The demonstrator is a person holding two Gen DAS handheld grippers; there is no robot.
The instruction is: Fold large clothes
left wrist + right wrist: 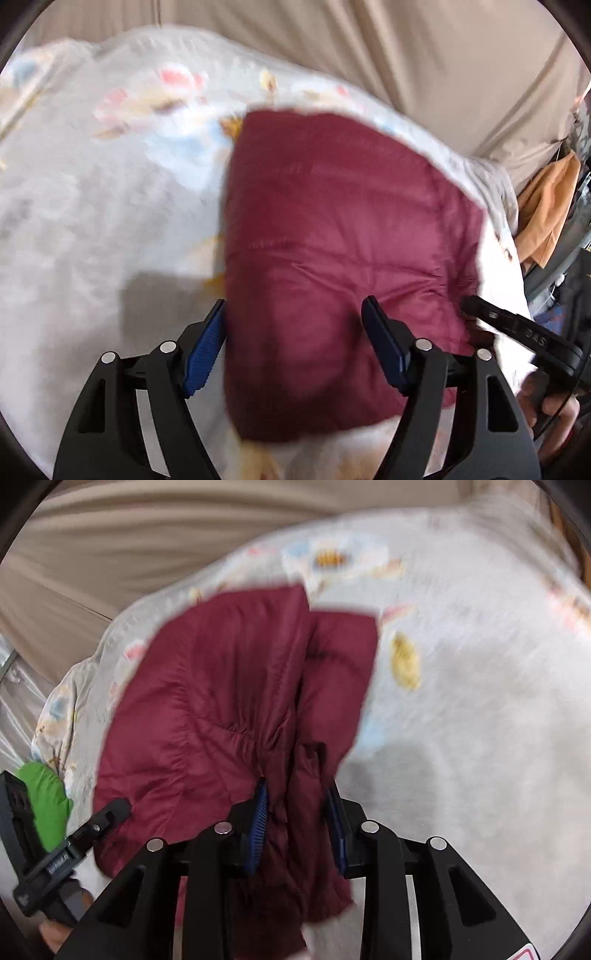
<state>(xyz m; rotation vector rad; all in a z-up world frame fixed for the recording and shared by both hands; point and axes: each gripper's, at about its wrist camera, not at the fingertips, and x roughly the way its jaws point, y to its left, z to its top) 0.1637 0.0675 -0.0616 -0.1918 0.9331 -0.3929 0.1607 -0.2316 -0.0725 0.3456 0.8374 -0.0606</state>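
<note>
Bed cover [92,229]: white, printed with pale cartoon figures, fills most of both views; blurred throughout. Beige curtain [424,55] hangs behind it.

Maroon quilted jacket [332,229]: lies folded on the bed cover, right of centre in the left wrist view, left of centre in the right wrist view. Stitch lines visible; no label or brand readable on it.

Left gripper [293,339]: jaws stand wide apart, blue pads either side of the jacket's near left portion. Left pad sits at the jacket's left edge, right pad over the fabric; neither pad presses on it. Nothing held.

Right gripper [297,823]: jaws narrow, a bunched fold of the jacket between the blue pads and hanging down below them. Both pads lie against the fabric; grip on the jacket.

Each gripper's finger shows at the other view's lower edge, with small white lettering on it, too blurred to read. A hand [546,402] partly visible beneath, cut off by the frame.

Green cloth [46,801] at left edge, orange cloth [546,206] at right edge; both partly hidden.
</note>
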